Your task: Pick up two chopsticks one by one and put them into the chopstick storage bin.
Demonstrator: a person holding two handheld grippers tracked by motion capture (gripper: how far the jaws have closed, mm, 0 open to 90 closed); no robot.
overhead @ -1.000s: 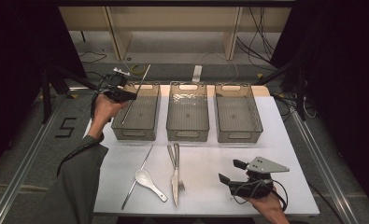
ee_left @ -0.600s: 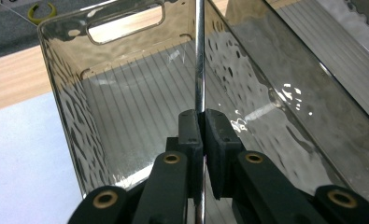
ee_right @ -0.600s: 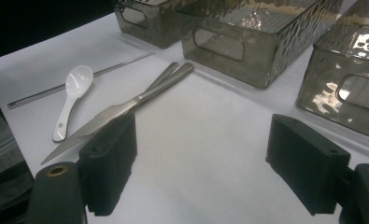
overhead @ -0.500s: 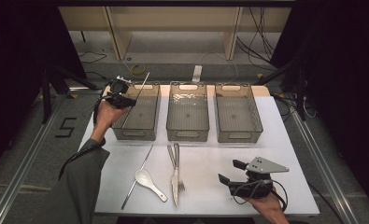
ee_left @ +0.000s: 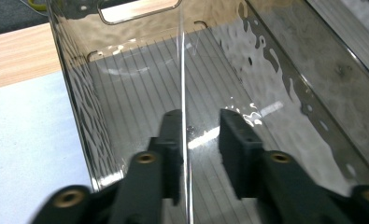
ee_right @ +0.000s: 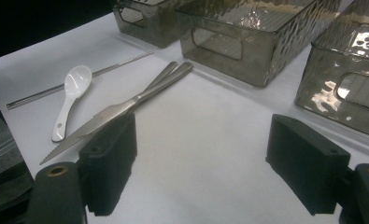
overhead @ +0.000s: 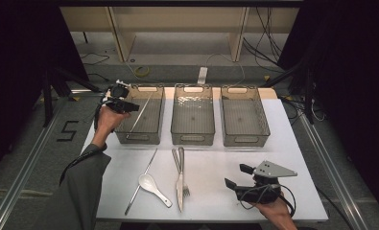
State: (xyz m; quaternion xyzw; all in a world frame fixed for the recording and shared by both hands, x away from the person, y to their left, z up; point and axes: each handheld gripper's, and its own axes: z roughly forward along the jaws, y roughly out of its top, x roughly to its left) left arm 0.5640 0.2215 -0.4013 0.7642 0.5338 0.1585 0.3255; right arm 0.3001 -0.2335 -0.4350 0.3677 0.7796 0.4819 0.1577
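Lowered the left gripper (overhead: 129,105) into the mouth of the left bin (overhead: 138,140) since a second ago, and brought the metal chopstick (overhead: 140,114) down with it. No longer poking up past that bin's far rim; now slanting inside the bin, tip toward its far wall. Have just been parting the jaws as well. Seen along the left gripper (ee_left: 201,135): pads standing apart, the chopstick (ee_left: 182,79) running between them, hard by one pad and clear of the other, so let go rather than pinched. Probably brought low before releasing so that the thin rod slides onto the ribbed floor of the left bin (ee_left: 79,93) instead of bouncing out.

Kept the right gripper (overhead: 237,176) parked well to the right of the left bin and nearer the table's front edge, jaws spread wide with nothing between them, likely just waiting its turn.

In front of the left bin, still to be sorted by the look of it: a second chopstick (overhead: 141,179), a white spoon (overhead: 153,188) just beside it, then a knife (overhead: 179,182) and a fork (overhead: 183,172) lying together. To the right of the left bin, two more bins of the same kind, presumably one for each sort of cutlery.
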